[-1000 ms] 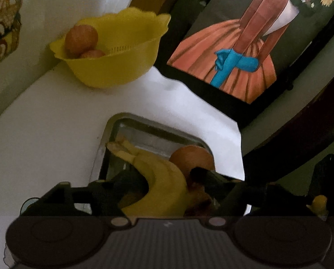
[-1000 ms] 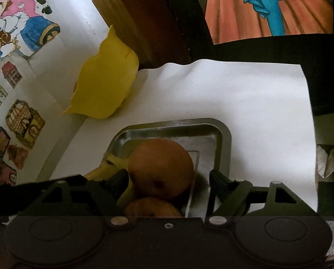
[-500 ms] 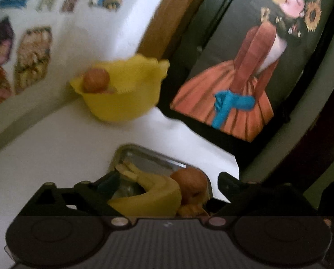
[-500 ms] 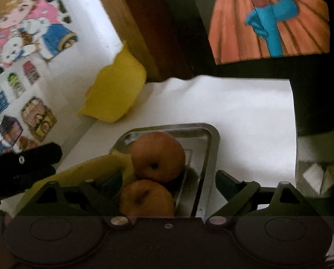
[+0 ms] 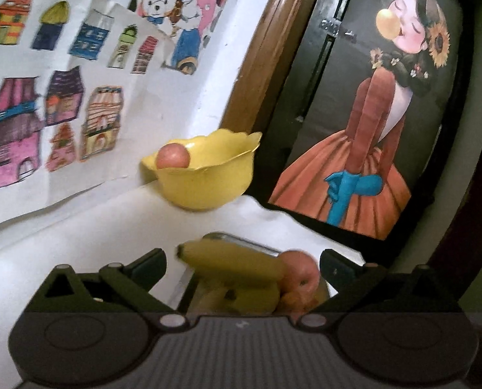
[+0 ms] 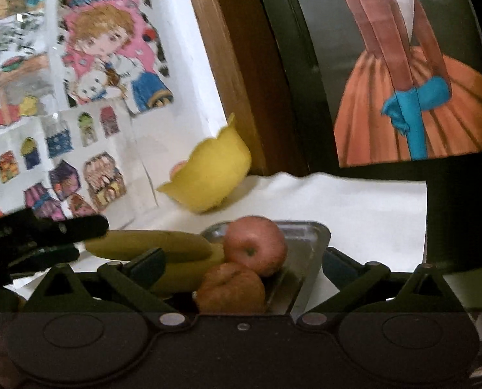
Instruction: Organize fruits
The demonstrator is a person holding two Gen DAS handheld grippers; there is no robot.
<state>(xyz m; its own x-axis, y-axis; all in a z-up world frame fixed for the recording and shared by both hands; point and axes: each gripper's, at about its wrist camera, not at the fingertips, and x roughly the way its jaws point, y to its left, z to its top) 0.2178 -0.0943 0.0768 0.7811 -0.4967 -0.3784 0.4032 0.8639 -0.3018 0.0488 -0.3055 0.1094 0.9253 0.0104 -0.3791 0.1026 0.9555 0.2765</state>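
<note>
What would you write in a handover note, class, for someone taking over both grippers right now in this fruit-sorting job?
Left gripper: open, empty, raised above the metal tray.
Right gripper: open, empty, also above the tray.
Tray holds bananas, an apple and an orange.
Yellow bowl stands by the wall with one round reddish fruit showing over its rim; any other contents are hidden.
Done: at least one fruit in the bowl.
Left: probably sort the tray's fruit; nothing is gripped yet.
</note>
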